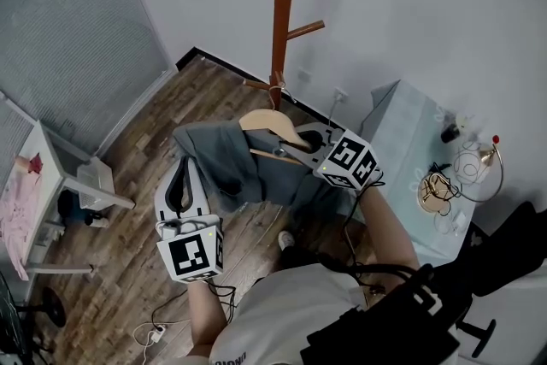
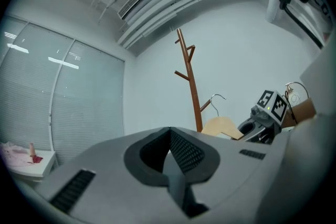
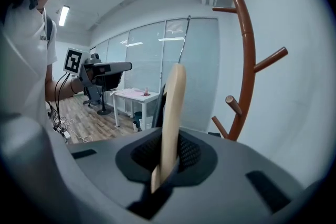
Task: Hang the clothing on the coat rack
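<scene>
A brown wooden coat rack (image 1: 282, 13) stands against the white wall, its pegs (image 3: 234, 106) close by on the right in the right gripper view. My right gripper (image 1: 301, 143) is shut on a wooden hanger (image 1: 272, 126), whose flat edge rises between the pads (image 3: 173, 107). A grey garment (image 1: 231, 162) hangs from the hanger. My left gripper (image 1: 188, 162) sits at the garment's left edge. A grey strip lies between its closed jaws (image 2: 170, 157); it looks like a fold of the garment. The left gripper view shows the hanger (image 2: 223, 126) with its wire hook beside the rack (image 2: 191, 92).
A white table (image 1: 47, 167) with a pink item stands at the left. A pale table (image 1: 410, 141) with wire objects and small items is at the right. A black office chair (image 1: 444, 312) is behind me. Cables and a power strip (image 1: 154, 333) lie on the wood floor.
</scene>
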### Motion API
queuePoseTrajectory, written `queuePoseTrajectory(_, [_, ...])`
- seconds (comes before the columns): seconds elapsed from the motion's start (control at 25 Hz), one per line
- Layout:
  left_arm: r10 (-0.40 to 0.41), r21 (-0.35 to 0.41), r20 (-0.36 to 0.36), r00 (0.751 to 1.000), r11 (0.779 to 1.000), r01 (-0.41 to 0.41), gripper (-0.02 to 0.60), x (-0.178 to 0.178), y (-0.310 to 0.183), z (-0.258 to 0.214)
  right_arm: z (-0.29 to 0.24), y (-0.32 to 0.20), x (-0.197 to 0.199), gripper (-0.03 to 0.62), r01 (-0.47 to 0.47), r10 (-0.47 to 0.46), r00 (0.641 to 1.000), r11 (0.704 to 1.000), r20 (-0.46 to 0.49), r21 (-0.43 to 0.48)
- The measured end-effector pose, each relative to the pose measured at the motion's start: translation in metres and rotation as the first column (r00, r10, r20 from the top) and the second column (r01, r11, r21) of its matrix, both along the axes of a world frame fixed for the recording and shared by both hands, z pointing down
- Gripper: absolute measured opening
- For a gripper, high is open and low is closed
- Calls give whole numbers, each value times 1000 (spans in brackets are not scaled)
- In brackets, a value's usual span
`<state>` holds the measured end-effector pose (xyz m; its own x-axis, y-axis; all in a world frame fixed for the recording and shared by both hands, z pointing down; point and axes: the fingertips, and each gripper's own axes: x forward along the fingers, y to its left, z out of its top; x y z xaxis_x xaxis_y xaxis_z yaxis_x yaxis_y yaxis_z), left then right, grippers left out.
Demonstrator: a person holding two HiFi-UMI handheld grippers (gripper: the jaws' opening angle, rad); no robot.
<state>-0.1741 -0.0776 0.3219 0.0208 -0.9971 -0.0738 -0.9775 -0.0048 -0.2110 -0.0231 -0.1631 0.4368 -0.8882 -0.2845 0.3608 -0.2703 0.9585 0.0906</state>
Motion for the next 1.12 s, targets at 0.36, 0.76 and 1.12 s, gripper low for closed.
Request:
queuePoseTrajectory(0.36, [-21, -25, 0, 1000, 999, 21, 12, 0, -22, 8, 19, -26, -1, 48, 10, -10, 1000, 998, 9, -57])
queuePoseTrajectory(0.76, [-69, -26, -14, 998, 997, 69, 12, -4, -42, 7, 40, -48, 1, 48, 37, -35, 999, 990, 15, -137])
queuePoseTrajectory(1.12, [-110, -35, -21, 994, 993, 110, 12, -7, -51, 4, 55, -59, -3, 48, 73, -69, 997, 978, 30, -197])
